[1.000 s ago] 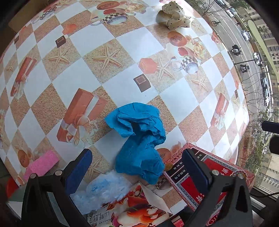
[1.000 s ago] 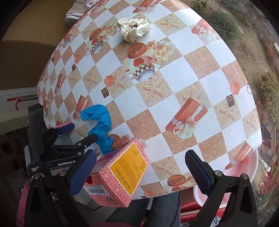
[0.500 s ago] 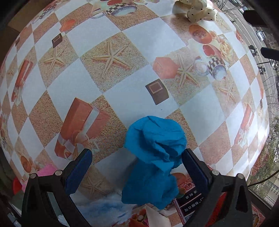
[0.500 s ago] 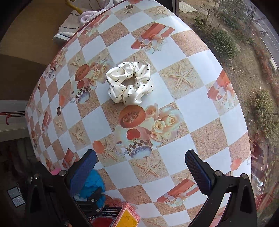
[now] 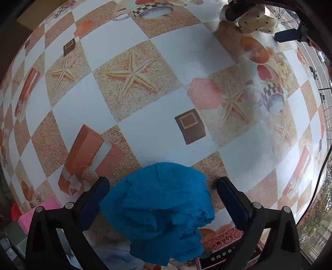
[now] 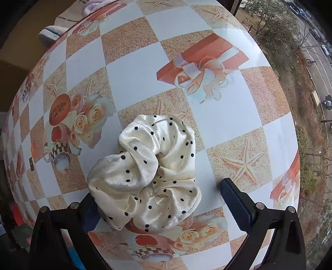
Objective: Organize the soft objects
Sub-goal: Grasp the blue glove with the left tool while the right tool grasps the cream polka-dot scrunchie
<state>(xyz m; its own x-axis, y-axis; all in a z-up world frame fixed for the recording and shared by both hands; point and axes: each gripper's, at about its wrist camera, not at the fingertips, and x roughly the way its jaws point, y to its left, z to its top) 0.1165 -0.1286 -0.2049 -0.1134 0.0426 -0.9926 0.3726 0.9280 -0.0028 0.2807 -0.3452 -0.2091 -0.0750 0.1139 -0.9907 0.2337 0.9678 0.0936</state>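
The table (image 5: 182, 62) under my tools wears a glossy checked oilcloth printed with starfish, gift boxes and teacups, and both soft things lie on it, well apart.

My left gripper (image 5: 161, 195) stands spread wide, gripping nothing, with the crumpled blue cloth (image 5: 161, 209) lying between its fingers. The cloth's long axis runs along my line of reach, from the table in front back toward me, so the fingers sit across its narrow width; that is the relation I judge the coming squeeze depends on. It nearly touches the left finger and leaves a small gap at the right one.

My right gripper (image 6: 164, 201) is likewise spread and holds nothing, and the cream polka-dot scrunchie (image 6: 145, 172) lies between its fingers, bunched, its left edge overlapping the left finger and clear table showing before the right finger. In the left view the scrunchie (image 5: 255, 18) sits at the far edge. Each tool is nearest its own item, so I judge neither needs to cross over.

Beside the blue cloth's near end is a red printed box (image 5: 224, 238); its writing is too warped to read with confidence. A pink sponge-like block (image 5: 35, 214) sits at the near left.
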